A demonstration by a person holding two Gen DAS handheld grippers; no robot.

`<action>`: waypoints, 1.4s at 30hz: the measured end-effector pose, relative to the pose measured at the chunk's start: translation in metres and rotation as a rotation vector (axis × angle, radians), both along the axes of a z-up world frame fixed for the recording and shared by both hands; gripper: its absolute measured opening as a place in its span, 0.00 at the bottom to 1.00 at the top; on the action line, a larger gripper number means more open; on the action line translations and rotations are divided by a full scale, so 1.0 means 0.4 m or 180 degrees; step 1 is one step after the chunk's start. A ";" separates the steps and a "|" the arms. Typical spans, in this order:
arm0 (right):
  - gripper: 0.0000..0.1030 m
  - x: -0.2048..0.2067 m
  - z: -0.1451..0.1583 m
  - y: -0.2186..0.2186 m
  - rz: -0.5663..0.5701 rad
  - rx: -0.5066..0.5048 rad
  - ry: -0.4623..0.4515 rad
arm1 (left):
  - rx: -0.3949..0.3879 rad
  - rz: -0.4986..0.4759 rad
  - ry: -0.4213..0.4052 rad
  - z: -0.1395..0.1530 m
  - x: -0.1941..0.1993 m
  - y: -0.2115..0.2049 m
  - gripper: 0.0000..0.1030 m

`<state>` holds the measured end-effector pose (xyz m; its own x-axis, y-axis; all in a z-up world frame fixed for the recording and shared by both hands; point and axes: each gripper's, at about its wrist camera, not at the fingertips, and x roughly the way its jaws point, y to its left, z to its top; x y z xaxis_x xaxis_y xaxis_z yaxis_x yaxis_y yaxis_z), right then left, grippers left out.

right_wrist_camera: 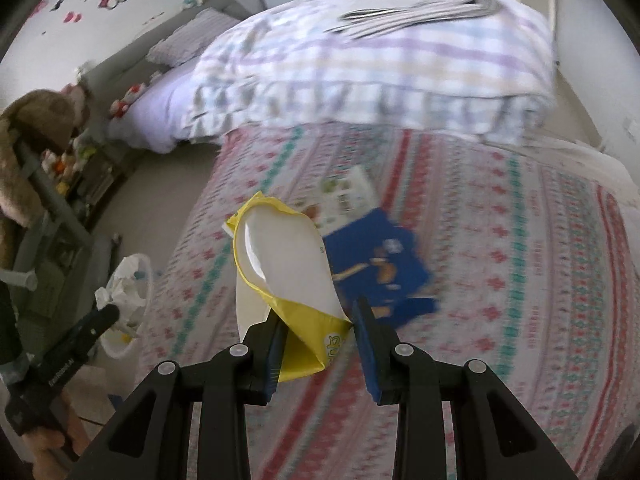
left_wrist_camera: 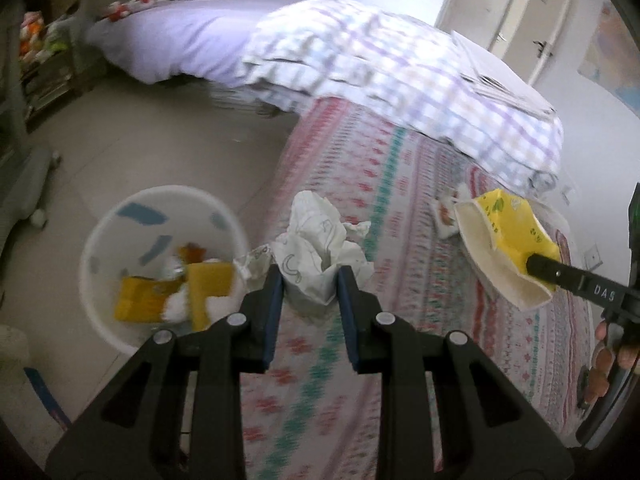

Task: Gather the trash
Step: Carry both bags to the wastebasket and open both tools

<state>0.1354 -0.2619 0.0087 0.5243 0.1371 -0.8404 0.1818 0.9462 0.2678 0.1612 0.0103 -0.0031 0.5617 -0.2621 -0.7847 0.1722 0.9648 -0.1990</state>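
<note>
My left gripper [left_wrist_camera: 310, 280] is shut on a crumpled white paper bag [left_wrist_camera: 314, 246], held over the bed's edge just right of the white trash bin [left_wrist_camera: 100, 240]; the bin holds yellow wrappers and tissue. My right gripper [right_wrist_camera: 320, 324] is shut on a yellow and white empty pouch [right_wrist_camera: 286, 264], held above the patterned bedsheet [right_wrist_camera: 500, 280]. The pouch also shows in the left wrist view [left_wrist_camera: 508, 244]. A blue wrapper [right_wrist_camera: 380, 264] and a white printed wrapper [right_wrist_camera: 346, 196] lie on the bed beyond the pouch. The bin shows in the right wrist view [right_wrist_camera: 140, 264] at the left.
A folded checked quilt [left_wrist_camera: 380, 64] lies across the bed's far part. A second bed with a lilac sheet [left_wrist_camera: 180, 40] stands further back. A shelf with toys [left_wrist_camera: 40, 60] is at the left. A small white wrapper [left_wrist_camera: 446, 216] lies on the sheet near the pouch.
</note>
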 end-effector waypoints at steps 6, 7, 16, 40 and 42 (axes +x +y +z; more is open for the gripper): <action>0.33 0.037 -0.006 0.139 0.0223 0.0096 -0.0034 | 0.0028 0.0266 0.0024 -0.005 0.002 0.118 0.28; 0.33 0.044 -0.008 0.165 0.0271 0.0102 -0.0036 | 0.0031 0.0307 0.0037 -0.007 0.002 0.135 0.28; 0.33 0.069 -0.037 0.321 0.0560 0.0121 -0.0025 | 0.0066 0.0541 0.0087 -0.024 0.004 0.245 0.29; 0.33 0.135 -0.079 0.575 0.1152 -0.0179 -0.0102 | 0.0511 0.1203 0.0502 -0.057 -0.039 0.437 0.92; 0.33 0.147 -0.083 0.589 0.1158 -0.0214 -0.0097 | 0.0487 0.1228 0.0487 -0.053 -0.042 0.451 0.92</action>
<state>0.1941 -0.0265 -0.0247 0.4764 0.2642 -0.8386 -0.1769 0.9631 0.2029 0.1444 0.1905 -0.0245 0.4700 0.0696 -0.8799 -0.2268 0.9729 -0.0442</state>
